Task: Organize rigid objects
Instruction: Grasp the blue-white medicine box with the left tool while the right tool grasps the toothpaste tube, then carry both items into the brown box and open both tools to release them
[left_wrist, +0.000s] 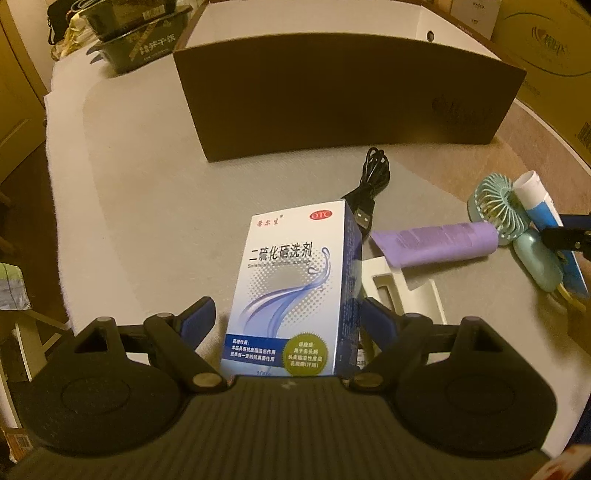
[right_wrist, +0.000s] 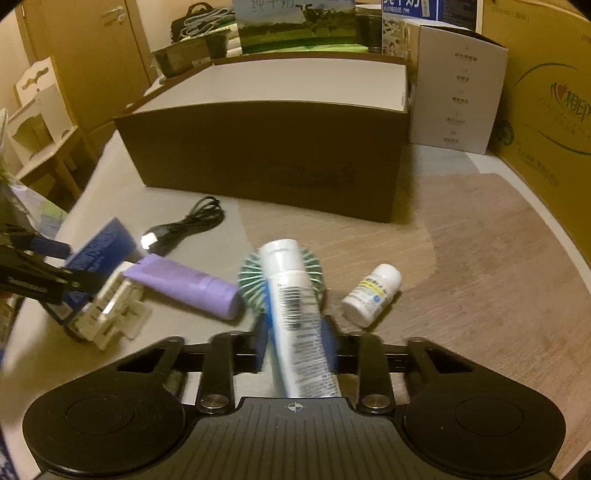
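Right jaws tight around white tube (right_wrist: 295, 317)

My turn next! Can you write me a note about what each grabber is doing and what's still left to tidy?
Left gripper: open, straddling the blue-and-white box, not squeezing yet.
Right gripper: shut on the white tube.
Still on the table: purple tube, mint fan, black cable, white holder, pill bottle.
Brown box: inside hidden, so nothing confirmed packed.
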